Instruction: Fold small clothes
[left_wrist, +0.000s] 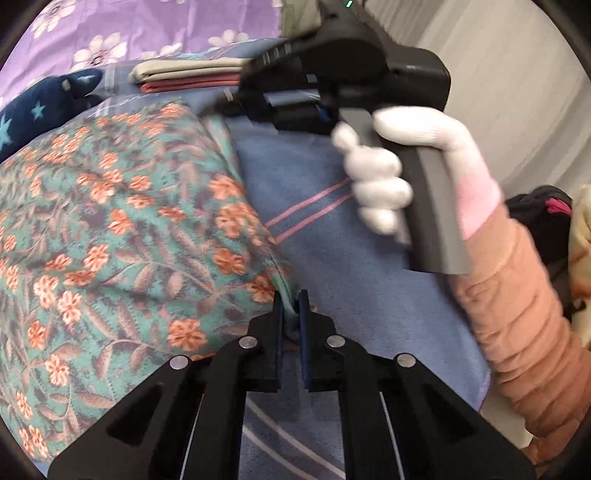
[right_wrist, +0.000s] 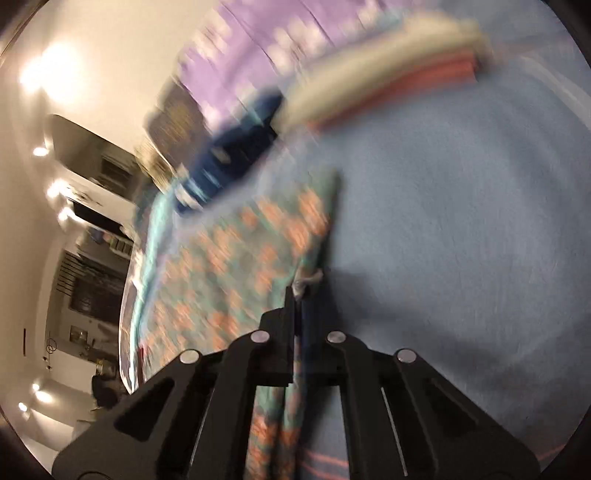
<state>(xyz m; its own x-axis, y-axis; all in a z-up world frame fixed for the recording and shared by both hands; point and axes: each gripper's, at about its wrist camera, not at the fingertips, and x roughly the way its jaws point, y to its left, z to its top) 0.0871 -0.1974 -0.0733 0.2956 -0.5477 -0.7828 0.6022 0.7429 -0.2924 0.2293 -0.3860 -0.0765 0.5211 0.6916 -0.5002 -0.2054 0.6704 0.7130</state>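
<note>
**Both grippers pinch the floral garment on the blue blanket**

The teal floral garment (left_wrist: 110, 229), printed with orange flowers and brown leaves, lies spread over a blue blanket (left_wrist: 332, 236) that carries thin pink stripes. In the left wrist view the left gripper (left_wrist: 291, 310) points steeply down at the garment's near edge, its two fingers drawn almost together with a fold of the teal cloth clamped between them.

The right gripper (left_wrist: 229, 105) reaches in from the upper right of that view, its tip at the garment's far edge. A white-gloved right hand (left_wrist: 388, 173) wraps the grey handle, fingers curled around the front and thumb over the top; the pink cuff of the glove meets a ribbed tan sleeve (left_wrist: 524, 314) that slants down to the lower right.

The right wrist view is heavily blurred (detail is hard to read), but the right gripper's fingers (right_wrist: 290, 310) stand closed, with the floral cloth gathered between them and hanging below.

Beyond the garment sits a folded stack (left_wrist: 192, 75), beige on top of red, beside a dark blue star-printed cloth (left_wrist: 40, 107) and a purple floral sheet (left_wrist: 155, 22).
</note>
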